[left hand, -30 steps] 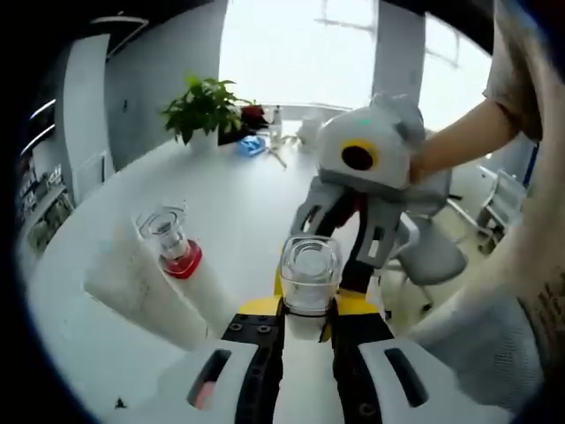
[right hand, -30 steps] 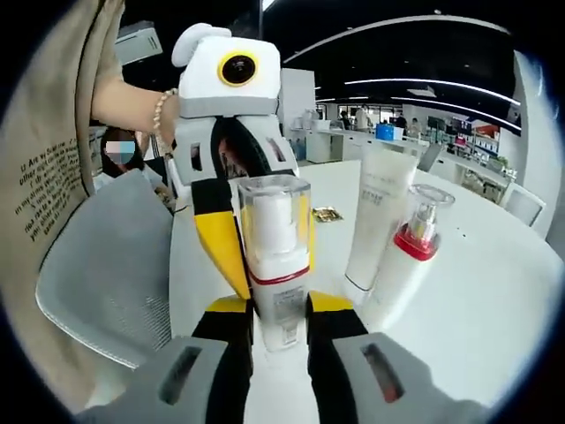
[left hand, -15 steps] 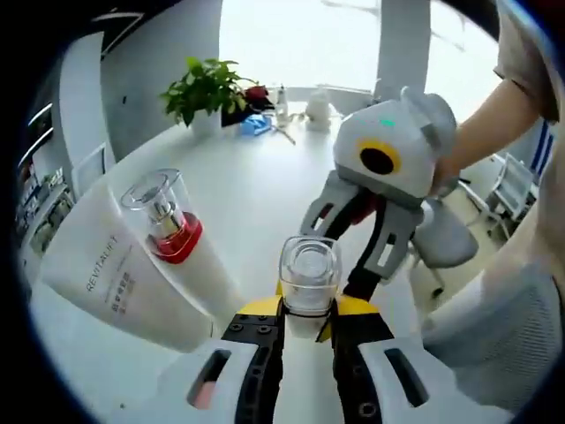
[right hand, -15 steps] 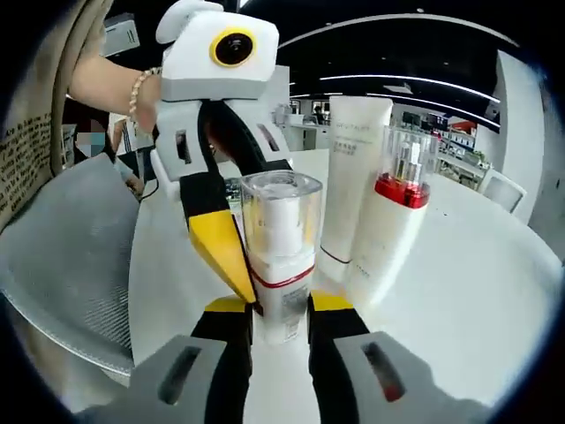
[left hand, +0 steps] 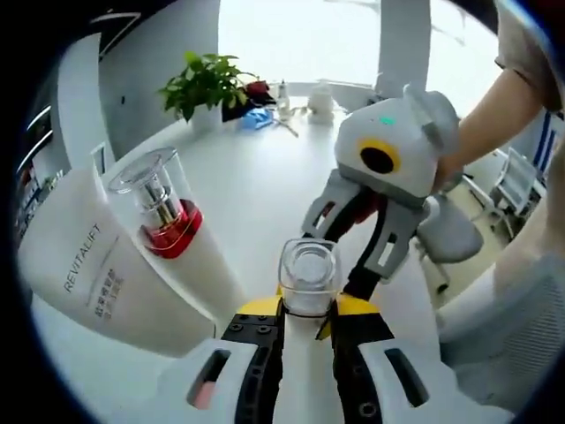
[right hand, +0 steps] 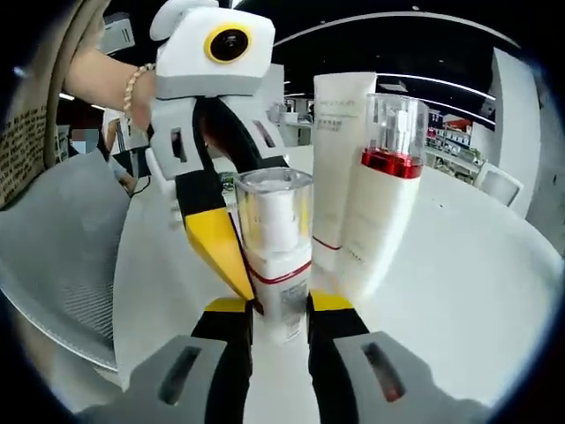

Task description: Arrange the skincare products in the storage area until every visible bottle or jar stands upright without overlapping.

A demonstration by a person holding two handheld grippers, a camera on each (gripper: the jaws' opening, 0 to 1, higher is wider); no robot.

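A white pump bottle with a clear cap and a red band point(right hand: 275, 256) stands on the white table point(right hand: 459, 300). My right gripper point(right hand: 274, 311) is shut on its lower body. My left gripper point(left hand: 307, 311) is shut on the same bottle point(left hand: 309, 276) from the opposite side, and its yellow finger point(right hand: 214, 247) lies against the bottle's left. The right gripper's fingers point(left hand: 378, 247) reach down behind the cap. Close beside it stand a white REVITALIFT tube point(left hand: 97, 274) point(right hand: 340, 150) and a white bottle with a red collar and clear cap point(left hand: 172, 225) point(right hand: 386, 194), both upright.
A potted plant point(left hand: 205, 88) and small items point(left hand: 265, 115) sit at the table's far end. Grey mesh chairs point(left hand: 455, 238) point(right hand: 62, 265) stand at the table's edge. A person's arm point(left hand: 485, 115) holds the right gripper.
Both views have moved nearer the tube and the red-collared bottle, which now look larger. The clear-capped bottle stays held between both grippers.
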